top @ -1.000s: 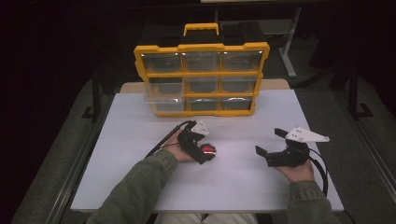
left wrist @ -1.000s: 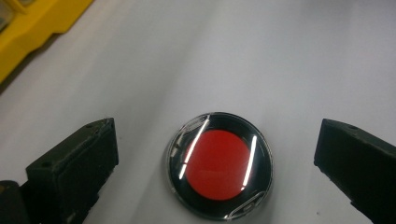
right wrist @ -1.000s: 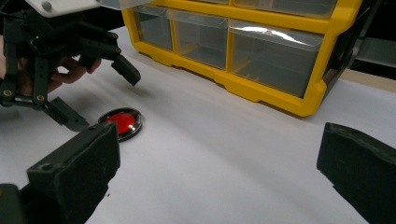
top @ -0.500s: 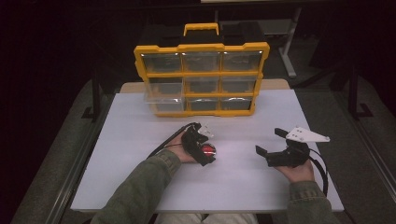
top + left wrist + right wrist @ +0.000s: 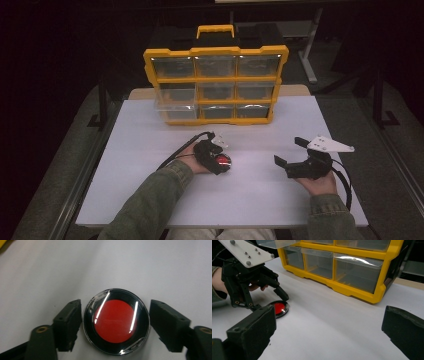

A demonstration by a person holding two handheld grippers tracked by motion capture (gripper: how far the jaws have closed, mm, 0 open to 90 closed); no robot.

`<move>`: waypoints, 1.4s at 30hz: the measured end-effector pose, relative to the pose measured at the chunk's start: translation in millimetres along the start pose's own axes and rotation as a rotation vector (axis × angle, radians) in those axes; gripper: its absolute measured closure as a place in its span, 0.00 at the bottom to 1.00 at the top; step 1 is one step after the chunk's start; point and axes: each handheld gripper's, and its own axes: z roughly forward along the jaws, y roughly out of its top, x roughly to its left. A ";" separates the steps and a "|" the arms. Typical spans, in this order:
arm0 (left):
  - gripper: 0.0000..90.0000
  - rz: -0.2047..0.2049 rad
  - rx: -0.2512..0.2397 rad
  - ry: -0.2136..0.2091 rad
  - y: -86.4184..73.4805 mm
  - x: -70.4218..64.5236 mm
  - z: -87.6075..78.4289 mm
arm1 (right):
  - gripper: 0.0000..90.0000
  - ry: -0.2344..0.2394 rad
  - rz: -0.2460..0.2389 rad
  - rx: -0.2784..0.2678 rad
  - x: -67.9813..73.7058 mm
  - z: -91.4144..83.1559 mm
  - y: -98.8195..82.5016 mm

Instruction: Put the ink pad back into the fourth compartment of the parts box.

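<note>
So the thing I'm after is a little round case [image 5: 116, 328], black rim, clear lid, red disc inside, lying flat on the white table [image 5: 150, 150], near-centre. A second ago my left gripper [image 5: 220, 161] stood wide over it; the jaws have just been closing, and in the left gripper view the left pad sits at the rim, the right just off it. My right gripper [image 5: 289, 155] rests open, well to the right. The yellow drawer organizer [image 5: 216, 82] stands at the far side, one drawer pulled out.

A white counter [image 5: 150, 165] carries a yellow drawer organizer [image 5: 215, 82] at upper centre and a red-centred round disc [image 5: 223, 161] mid-frame.
</note>
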 end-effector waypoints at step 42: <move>0.33 -0.064 -0.072 0.031 -4.9 11.6 -57.7 | 0.00 0.003 0.004 -0.001 -0.1 0.0 -0.2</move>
